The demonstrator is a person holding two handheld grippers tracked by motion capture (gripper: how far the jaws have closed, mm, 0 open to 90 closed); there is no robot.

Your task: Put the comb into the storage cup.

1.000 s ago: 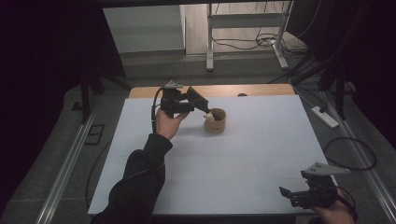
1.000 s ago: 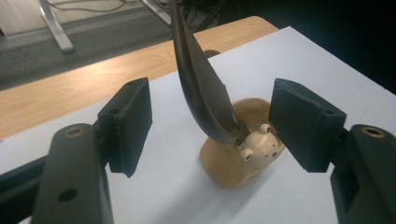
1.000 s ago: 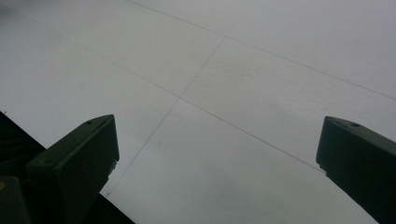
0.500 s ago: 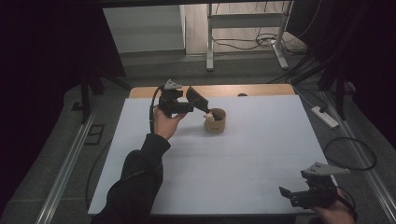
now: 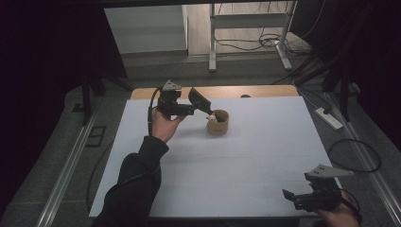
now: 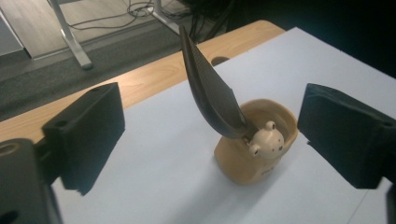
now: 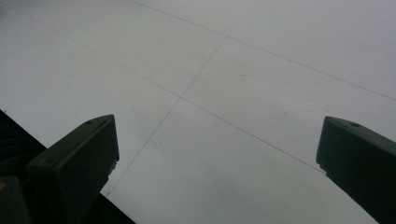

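A tan cup (image 5: 218, 125) with a small bear head (image 6: 266, 140) on its rim stands at the back middle of the white table (image 5: 246, 161). A dark, curved scoop-like blade (image 6: 210, 93) leans out of the cup (image 6: 238, 165), up and to the left. My left gripper (image 5: 191, 111) hovers just left of the cup, open, its jaws wide on either side of the blade (image 5: 199, 100) without touching it. My right gripper (image 5: 293, 196) rests low at the front right corner, open over bare table (image 7: 233, 70) with nothing between the jaws of the gripper (image 7: 215, 154).
A strip of wooden tabletop (image 5: 255, 91) with a small hole shows behind the white sheet. On the floor to the right lie a power strip (image 5: 328, 118) and cables. A metal frame (image 5: 213, 42) stands beyond the table.
My left gripper has drawn back slightly to the left of the cup. The cup, the blade and my right gripper have stayed put.
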